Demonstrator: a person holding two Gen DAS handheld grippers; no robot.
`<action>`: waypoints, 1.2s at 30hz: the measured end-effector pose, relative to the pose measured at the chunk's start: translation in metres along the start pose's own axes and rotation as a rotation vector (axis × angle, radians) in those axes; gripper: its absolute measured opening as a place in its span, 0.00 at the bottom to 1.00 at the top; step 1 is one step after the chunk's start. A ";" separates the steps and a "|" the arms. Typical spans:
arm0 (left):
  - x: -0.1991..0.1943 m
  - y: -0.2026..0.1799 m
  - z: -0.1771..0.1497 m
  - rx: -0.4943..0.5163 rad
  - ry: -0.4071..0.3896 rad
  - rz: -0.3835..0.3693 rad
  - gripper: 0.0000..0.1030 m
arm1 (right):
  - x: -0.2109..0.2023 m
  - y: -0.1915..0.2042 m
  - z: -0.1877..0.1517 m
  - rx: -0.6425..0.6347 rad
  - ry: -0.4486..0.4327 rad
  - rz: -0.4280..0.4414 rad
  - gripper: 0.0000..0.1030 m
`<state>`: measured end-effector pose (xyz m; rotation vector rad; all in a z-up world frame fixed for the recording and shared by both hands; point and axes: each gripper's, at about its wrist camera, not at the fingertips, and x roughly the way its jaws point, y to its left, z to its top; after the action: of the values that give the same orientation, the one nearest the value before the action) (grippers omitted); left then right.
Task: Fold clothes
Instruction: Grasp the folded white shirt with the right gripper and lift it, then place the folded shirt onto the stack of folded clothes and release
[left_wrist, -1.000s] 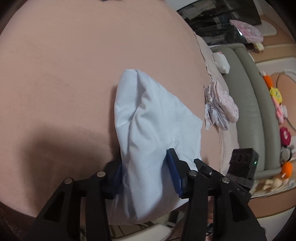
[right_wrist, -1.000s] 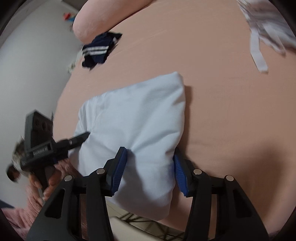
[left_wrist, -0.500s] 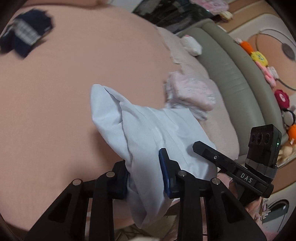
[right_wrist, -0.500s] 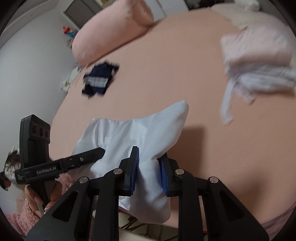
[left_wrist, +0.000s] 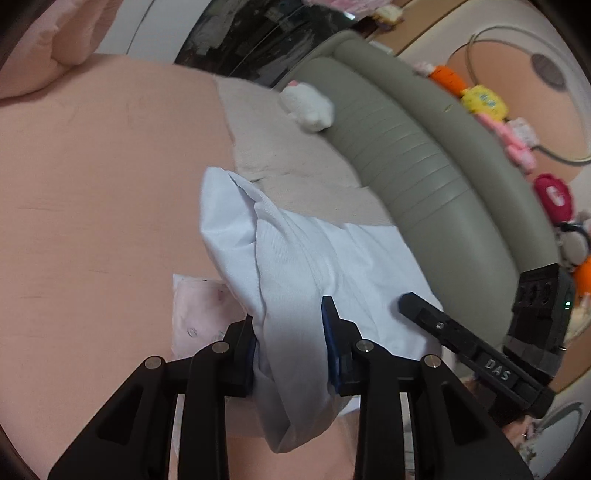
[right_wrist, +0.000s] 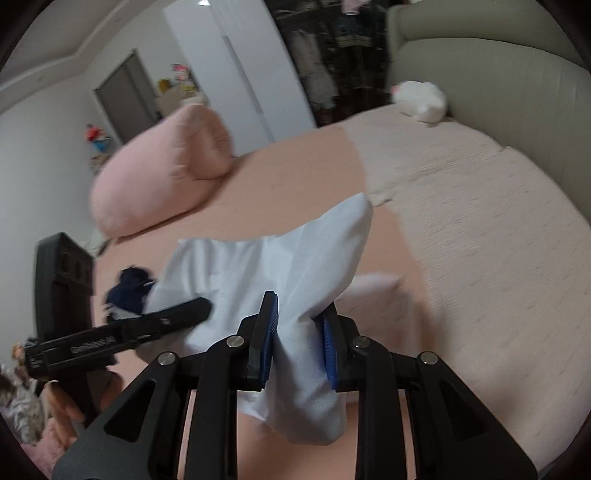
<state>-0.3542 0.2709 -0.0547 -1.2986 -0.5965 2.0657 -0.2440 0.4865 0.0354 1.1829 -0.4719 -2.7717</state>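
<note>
A folded pale blue garment (left_wrist: 295, 266) hangs in the air above the pink bed, pinched at two places. My left gripper (left_wrist: 290, 332) is shut on one bunched edge of it, cloth squeezed between the blue pads. My right gripper (right_wrist: 301, 332) is shut on the other edge of the same pale blue garment (right_wrist: 280, 266). The right gripper's black finger (left_wrist: 461, 339) shows beside the cloth in the left wrist view. In the right wrist view the left gripper's finger (right_wrist: 122, 332) lies against the cloth, and a hand (right_wrist: 74, 402) holds it.
The pink bed sheet (left_wrist: 92, 192) spreads below. A folded pink garment (left_wrist: 199, 314) lies under the hanging cloth. A dark blue garment (right_wrist: 129, 291), a pink pillow (right_wrist: 162, 170), a grey padded headboard (left_wrist: 424, 166), a white plush toy (right_wrist: 421, 99) and a beige blanket (right_wrist: 480, 221) surround it.
Both grippers closed on the pale blue garment and lifted it off the sheet, swinging it toward the headboard side. The folded pink garment now lies beneath it.
</note>
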 end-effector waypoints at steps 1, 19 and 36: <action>0.019 0.010 0.001 -0.030 0.025 0.013 0.30 | 0.016 -0.013 -0.001 0.012 0.025 -0.014 0.23; 0.041 -0.011 -0.006 0.269 0.032 0.194 0.50 | 0.057 -0.042 0.006 -0.014 0.014 -0.025 0.50; 0.062 0.016 -0.023 0.124 0.160 0.150 0.55 | 0.110 -0.093 -0.067 0.163 0.020 0.033 0.78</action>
<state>-0.3579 0.3046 -0.1137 -1.4561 -0.3036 2.0562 -0.2689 0.5359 -0.1140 1.2208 -0.7203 -2.7348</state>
